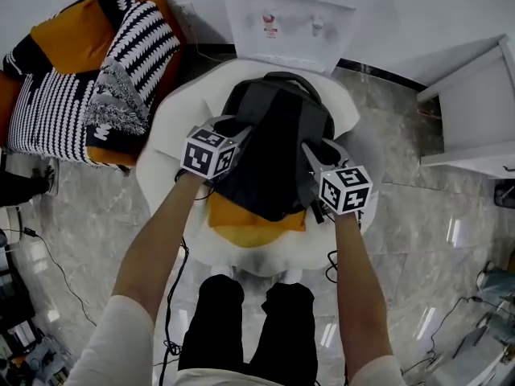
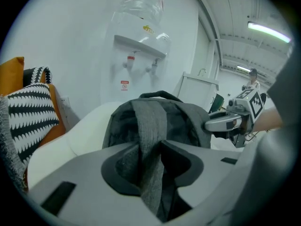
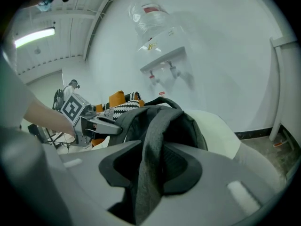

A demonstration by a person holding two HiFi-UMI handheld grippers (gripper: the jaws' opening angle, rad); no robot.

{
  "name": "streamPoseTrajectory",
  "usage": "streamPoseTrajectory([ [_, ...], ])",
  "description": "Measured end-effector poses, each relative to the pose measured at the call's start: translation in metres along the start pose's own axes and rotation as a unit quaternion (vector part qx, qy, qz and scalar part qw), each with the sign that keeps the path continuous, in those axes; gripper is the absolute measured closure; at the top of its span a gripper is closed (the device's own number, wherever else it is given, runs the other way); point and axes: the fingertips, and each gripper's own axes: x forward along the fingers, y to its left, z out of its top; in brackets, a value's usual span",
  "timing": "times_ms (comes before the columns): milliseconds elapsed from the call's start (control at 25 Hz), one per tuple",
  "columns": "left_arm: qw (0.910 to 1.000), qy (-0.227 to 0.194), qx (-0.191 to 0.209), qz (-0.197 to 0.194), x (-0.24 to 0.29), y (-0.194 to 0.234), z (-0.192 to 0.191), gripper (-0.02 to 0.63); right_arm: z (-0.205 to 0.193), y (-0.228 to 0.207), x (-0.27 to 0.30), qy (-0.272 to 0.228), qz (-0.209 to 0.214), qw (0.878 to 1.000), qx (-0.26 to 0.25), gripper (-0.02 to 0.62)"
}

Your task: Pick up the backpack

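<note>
A dark grey backpack (image 1: 273, 151) lies on a white round chair (image 1: 165, 147), on top of an orange cushion (image 1: 249, 225). My left gripper (image 1: 241, 133) is at the pack's left side. In the left gripper view its jaws are shut on a grey shoulder strap (image 2: 149, 121) that runs up between them. My right gripper (image 1: 311, 156) is at the pack's right side. The right gripper view shows the other strap (image 3: 157, 126) pinched between its jaws. Each gripper view also shows the opposite gripper beside the pack.
A white water dispenser (image 1: 290, 14) stands right behind the chair. A sofa with striped and orange cushions (image 1: 88, 71) is at the left. A white cabinet (image 1: 475, 111) is at the right. Cables (image 1: 48, 256) lie on the glossy floor. The person's legs (image 1: 249, 320) are in front of the chair.
</note>
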Motion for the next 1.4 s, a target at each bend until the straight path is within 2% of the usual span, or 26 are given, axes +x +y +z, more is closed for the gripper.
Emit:
streamPoseTrajectory([
  [80, 1.0, 0.0, -0.002, -0.006, -0.005, -0.003, 0.002, 0.491, 0.002, 0.002, -0.003, 0.001, 0.001, 1.0, 0.002, 0.505],
  [160, 0.9999, 0.0, -0.005, -0.011, -0.011, -0.007, 0.006, 0.494, 0.005, 0.007, -0.007, 0.003, 0.004, 1.0, 0.006, 0.511],
  [480, 0.9996, 0.007, -0.017, -0.021, -0.037, -0.018, 0.018, 0.502, 0.018, 0.026, -0.022, 0.012, 0.019, 0.999, 0.026, 0.518],
  [1400, 0.9967, 0.05, -0.062, -0.016, -0.122, -0.052, 0.02, 0.502, 0.032, 0.085, -0.081, 0.071, 0.035, 0.995, 0.063, 0.523],
])
